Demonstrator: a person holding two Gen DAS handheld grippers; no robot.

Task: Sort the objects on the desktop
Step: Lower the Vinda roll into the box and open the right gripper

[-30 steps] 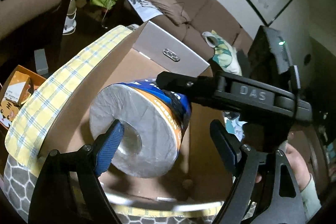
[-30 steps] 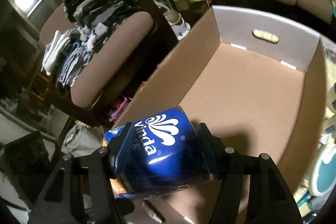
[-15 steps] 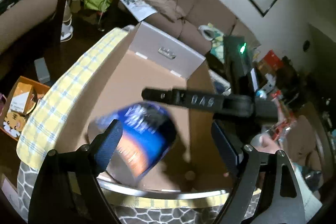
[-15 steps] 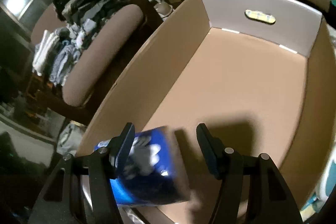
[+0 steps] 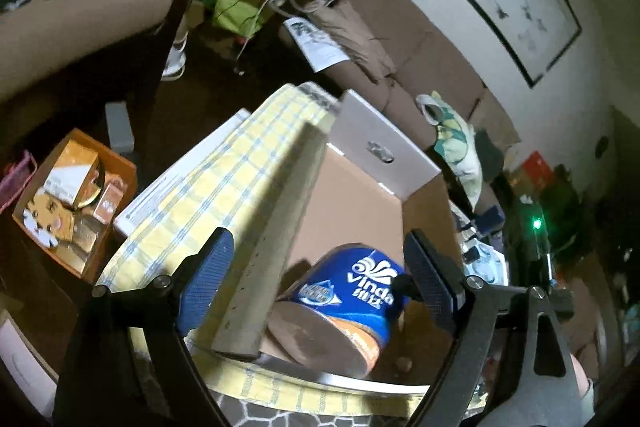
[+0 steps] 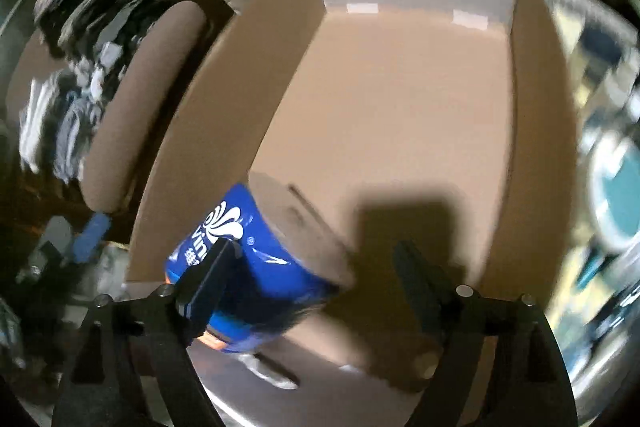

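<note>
Blue plastic-wrapped Vinda toilet-paper roll lies tilted on the floor of the open brown cardboard box, at the box's near end. Left wrist view: left gripper gapes empty and straddles the box's near left wall, roll beyond it and untouched. Yellow checked cloth drapes outside that wall; orange tray of small packets sits well left of the box, brown sofa behind it.

Right wrist view: right gripper hangs over the box, jaws opening, roll just at the left finger, no squeeze visible. Rest of the box floor bare; chair with piled clothes left of the box.

Step looks like drop-off done. Next: lift clear, fetch another desktop item.
</note>
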